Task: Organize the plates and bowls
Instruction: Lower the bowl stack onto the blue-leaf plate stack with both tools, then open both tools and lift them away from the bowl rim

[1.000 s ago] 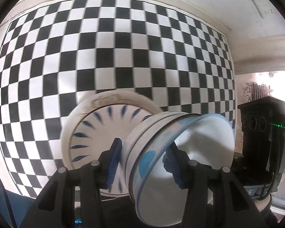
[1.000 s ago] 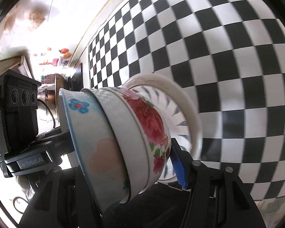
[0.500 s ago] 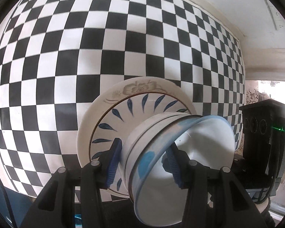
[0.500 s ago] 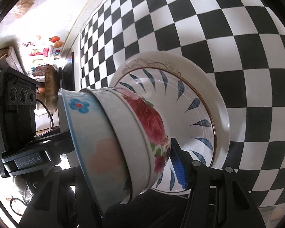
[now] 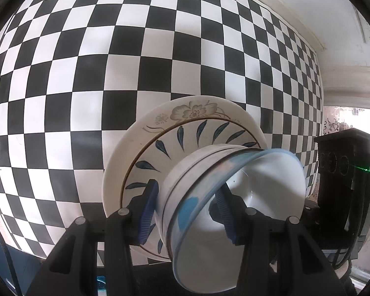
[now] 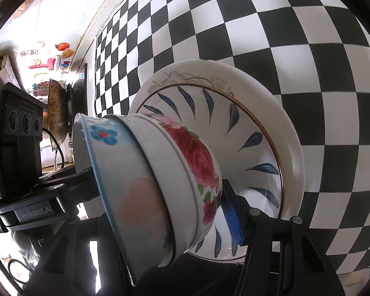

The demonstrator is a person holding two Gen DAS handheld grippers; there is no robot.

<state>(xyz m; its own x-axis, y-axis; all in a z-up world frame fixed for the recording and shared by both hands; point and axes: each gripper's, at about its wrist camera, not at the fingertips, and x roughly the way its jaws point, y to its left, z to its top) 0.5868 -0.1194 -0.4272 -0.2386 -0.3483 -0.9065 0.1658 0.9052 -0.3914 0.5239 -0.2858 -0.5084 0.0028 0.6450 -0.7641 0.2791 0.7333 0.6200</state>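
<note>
A stack of three nested bowls [image 5: 236,197] hangs tilted between both grippers: a blue-rimmed bowl on top, a white one in the middle and a rose-patterned bowl [image 6: 197,157] at the bottom. My left gripper [image 5: 187,209] is shut on the stack's wall, one pad outside and one inside. My right gripper [image 6: 165,217] is shut on the opposite side, its left finger hidden by the bowls. Just beyond the stack a blue-leaf plate [image 5: 185,135] lies on a larger white plate [image 5: 192,109] with a grey flower. I cannot tell whether the rose bowl touches the leaf plate [image 6: 246,128].
The plates rest on a black-and-white checkered cloth [image 5: 86,74]. A pale ledge and wall run along the cloth's far edge [image 5: 308,37]. A dark pan [image 6: 56,113] stands beyond the cloth at the left of the right wrist view.
Both grippers have come down with the bowl stack toward the plates, which now fill more of both views. The grips are unchanged.
</note>
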